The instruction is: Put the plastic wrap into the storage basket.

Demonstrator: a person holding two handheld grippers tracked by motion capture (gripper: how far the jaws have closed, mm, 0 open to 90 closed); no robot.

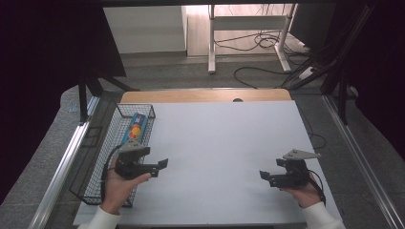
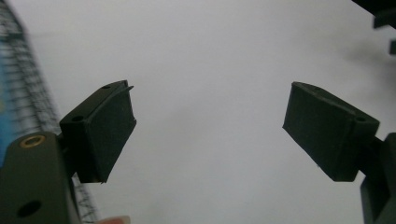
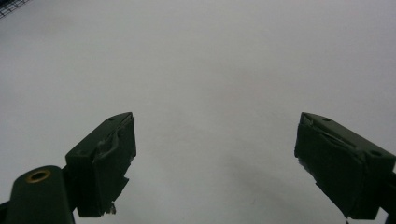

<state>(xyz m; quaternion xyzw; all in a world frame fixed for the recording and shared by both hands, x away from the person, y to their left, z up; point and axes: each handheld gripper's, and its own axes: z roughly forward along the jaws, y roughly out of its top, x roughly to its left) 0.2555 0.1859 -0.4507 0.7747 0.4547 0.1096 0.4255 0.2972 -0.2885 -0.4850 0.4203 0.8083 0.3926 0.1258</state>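
Table [image 1: 224,143] white, floor [image 1: 191,71] grey.

The table [image 1: 224,143] has a smooth, matt white top, with a strip of bare light wood [image 1: 205,95] along its far edge. The basket [image 1: 102,157] is thin black metal wire in an open mesh. Inside it lies a glossy blue printed packet [image 1: 135,126]. The 2 grippers, left gripper [image 1: 160,167] and right gripper [image 1: 265,176], look like matt black plastic, their pads [image 2: 109,128] dull and rubbery, slightly scuffed on the right one [image 3: 112,144].

Lab-style recording bay: black curtains [image 1: 43,71], white-topped table [image 1: 224,143], floor cables [image 1: 258,43], metal desk frame [image 1: 248,24].
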